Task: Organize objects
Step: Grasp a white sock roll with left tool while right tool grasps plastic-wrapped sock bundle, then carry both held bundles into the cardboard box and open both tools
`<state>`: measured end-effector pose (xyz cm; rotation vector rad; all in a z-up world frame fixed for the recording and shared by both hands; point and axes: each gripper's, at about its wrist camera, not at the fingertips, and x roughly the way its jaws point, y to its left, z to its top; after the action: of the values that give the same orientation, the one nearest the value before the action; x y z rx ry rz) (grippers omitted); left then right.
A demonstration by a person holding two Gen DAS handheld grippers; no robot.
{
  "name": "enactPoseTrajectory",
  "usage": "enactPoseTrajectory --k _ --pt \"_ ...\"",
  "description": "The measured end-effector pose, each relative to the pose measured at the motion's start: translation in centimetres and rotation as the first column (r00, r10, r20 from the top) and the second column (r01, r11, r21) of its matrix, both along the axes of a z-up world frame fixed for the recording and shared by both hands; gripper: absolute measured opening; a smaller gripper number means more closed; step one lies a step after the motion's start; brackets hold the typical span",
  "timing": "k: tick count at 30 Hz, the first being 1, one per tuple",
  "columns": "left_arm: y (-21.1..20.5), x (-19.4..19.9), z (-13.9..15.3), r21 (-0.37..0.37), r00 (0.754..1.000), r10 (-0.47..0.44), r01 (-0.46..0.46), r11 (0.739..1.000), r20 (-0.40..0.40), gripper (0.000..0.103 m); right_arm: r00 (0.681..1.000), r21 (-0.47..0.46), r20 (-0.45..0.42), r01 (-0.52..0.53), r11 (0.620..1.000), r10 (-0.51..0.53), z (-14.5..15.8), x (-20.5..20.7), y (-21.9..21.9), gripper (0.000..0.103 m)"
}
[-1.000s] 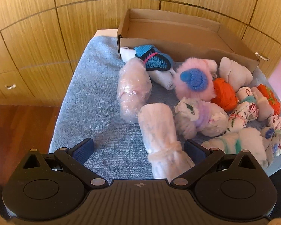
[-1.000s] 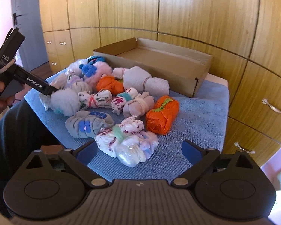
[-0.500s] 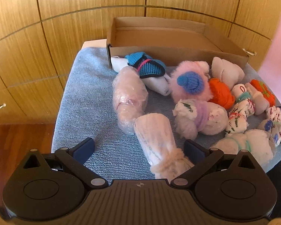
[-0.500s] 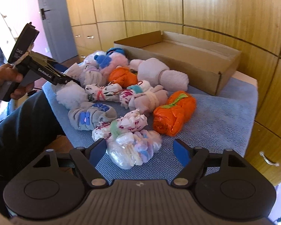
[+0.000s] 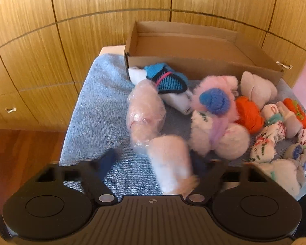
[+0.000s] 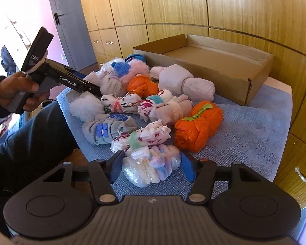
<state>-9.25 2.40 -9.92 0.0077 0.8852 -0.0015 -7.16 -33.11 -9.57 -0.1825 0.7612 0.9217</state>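
Light: warm daylight, bright on my wood cabinets (image 5: 91, 10) | Blur: motion smear across my left view | Edges: fisheye bowing, dark corners | Right view: sharp

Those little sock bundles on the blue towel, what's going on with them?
A person holds a gripper in each hand and is sorting rolled sock bundles on a blue towel. The cardboard box behind them looks empty so far. The left gripper is open around a pale pink bundle. The right gripper is open around a plastic-wrapped pastel bundle. Neither is squeezed or lifted yet.
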Motion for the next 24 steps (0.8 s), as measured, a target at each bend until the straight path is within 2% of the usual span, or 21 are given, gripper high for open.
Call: enactPoseTrajectory --k 2,4,24 --pt "0.2 0.1 0.2 -0.012 1.000 -0.006 0.006 1.000 -0.001 0.055 1.000 0.009 -0.007 0.010 1.000 -0.010 0.0 -0.1 -0.2 0.055" --pt "0.5 -0.1 0.3 -0.021 1.000 -0.010 0.010 1.000 0.001 0.052 1.000 0.015 -0.010 0.021 1.000 -0.021 -0.1 -0.1 -0.2 0.055" --pt "2.2 -0.7 1.9 -0.102 0.997 -0.021 0.028 0.994 0.075 0.044 0.991 0.039 0.040 0.126 0.991 -0.128 2.1 -0.1 -2.0 0.055"
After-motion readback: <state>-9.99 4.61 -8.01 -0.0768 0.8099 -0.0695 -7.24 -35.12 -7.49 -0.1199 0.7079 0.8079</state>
